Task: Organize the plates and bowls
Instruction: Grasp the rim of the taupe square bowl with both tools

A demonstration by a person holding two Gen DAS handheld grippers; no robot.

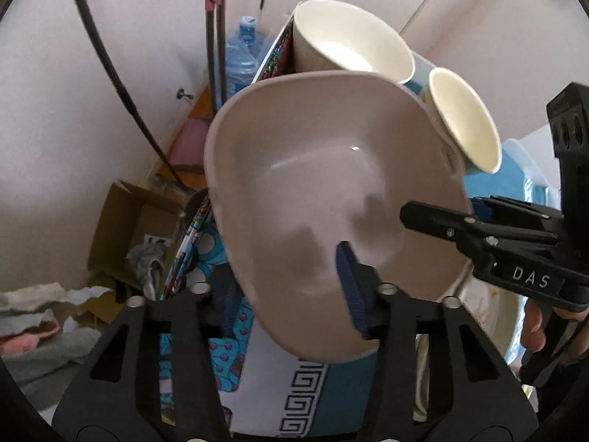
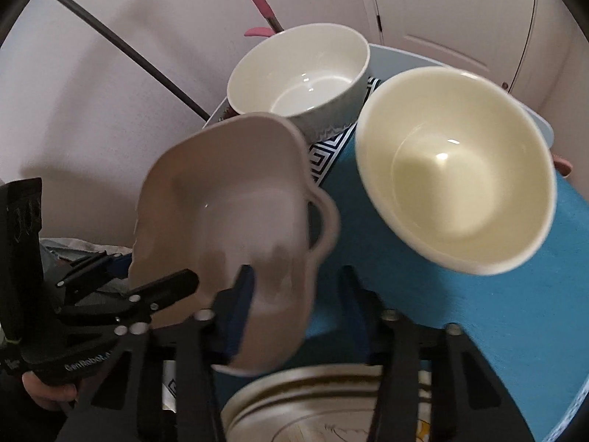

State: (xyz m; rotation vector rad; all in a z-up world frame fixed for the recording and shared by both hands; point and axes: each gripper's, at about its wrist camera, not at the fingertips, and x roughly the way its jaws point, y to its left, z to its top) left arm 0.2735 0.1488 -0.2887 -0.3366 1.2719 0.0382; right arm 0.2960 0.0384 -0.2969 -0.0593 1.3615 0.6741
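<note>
Both grippers pinch one beige dish [image 1: 316, 199], held tilted in the air above the blue-clothed surface [image 2: 478, 294]: the left gripper [image 1: 294, 287] has its fingers closed on the rim at about 6 o'clock, the right gripper [image 2: 291, 294] closed on the rim at about 4 o'clock, probably sharing the load to keep it steady. Toward 12 o'clock a white bowl [image 2: 298, 77] and toward 2 o'clock a cream bowl [image 2: 456, 169] stand upright on the surface, apart from each other. A plate [image 2: 305, 405] lies at 6 o'clock, perhaps where the dish goes.
</note>
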